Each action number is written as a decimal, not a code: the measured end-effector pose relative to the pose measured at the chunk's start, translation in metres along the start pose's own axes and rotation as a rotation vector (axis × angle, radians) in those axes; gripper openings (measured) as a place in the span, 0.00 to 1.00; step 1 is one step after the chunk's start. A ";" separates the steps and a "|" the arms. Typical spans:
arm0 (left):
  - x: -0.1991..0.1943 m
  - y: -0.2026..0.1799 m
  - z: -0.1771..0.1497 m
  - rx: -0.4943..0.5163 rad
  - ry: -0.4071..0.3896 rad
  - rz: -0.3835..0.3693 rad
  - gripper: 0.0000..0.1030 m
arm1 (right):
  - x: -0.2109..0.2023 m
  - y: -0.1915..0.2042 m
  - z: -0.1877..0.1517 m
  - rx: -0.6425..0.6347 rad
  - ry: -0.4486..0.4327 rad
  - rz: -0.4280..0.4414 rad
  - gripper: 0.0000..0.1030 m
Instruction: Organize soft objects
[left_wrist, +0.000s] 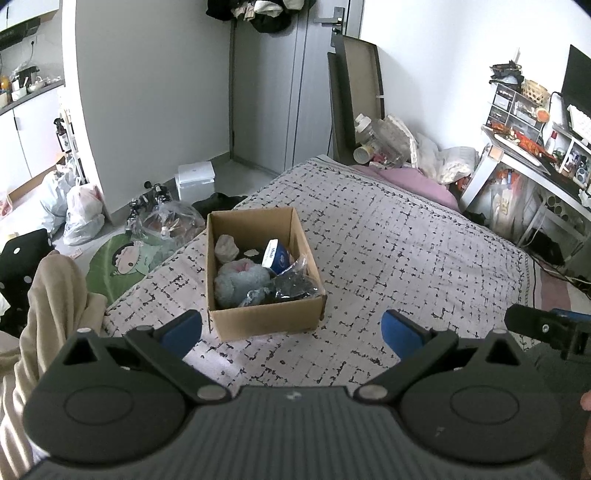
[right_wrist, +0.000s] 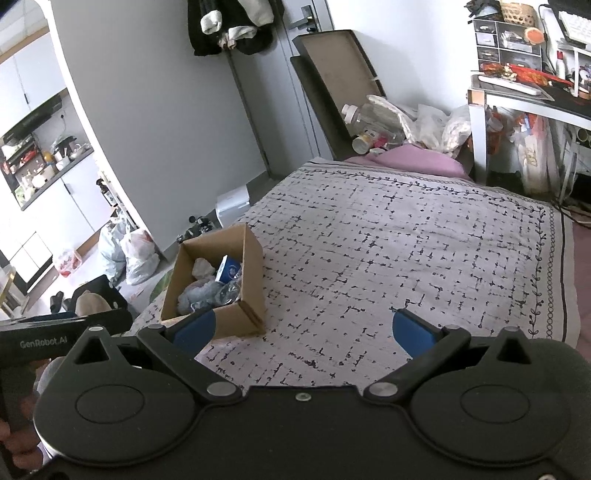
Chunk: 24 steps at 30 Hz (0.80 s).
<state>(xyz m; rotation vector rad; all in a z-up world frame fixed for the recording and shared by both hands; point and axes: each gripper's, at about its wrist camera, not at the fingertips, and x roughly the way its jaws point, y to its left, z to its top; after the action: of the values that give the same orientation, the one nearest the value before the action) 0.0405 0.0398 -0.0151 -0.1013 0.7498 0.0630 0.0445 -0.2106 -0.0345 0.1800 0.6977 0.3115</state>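
Bed (left_wrist: 388, 236) bare except box (left_wrist: 258, 321) near its left edge, holding grey plush (left_wrist: 236, 282), bags and a blue pack. Left gripper (left_wrist: 291, 332) and right gripper (right_wrist: 306, 332) are held spread wide, empty. Judged nearly done; box contents should be checked, approached from above.

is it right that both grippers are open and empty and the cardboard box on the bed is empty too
Not quite. The cardboard box is not empty: the left wrist view shows a grey plush toy and other items inside. The rest holds: left gripper and right gripper are open and empty, and the box sits on the bed.
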 end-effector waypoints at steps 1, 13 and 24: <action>0.000 0.001 0.000 0.000 -0.001 -0.001 1.00 | 0.001 0.000 0.000 -0.004 0.002 0.000 1.00; -0.001 -0.003 0.001 0.016 -0.003 -0.004 1.00 | 0.001 0.001 0.001 -0.006 0.004 -0.020 1.00; 0.000 -0.005 0.001 0.020 0.000 0.008 1.00 | 0.001 0.001 0.000 -0.021 0.006 -0.040 1.00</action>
<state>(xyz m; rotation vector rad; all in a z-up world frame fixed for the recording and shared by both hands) 0.0418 0.0351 -0.0138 -0.0795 0.7508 0.0629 0.0446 -0.2090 -0.0346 0.1451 0.7030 0.2809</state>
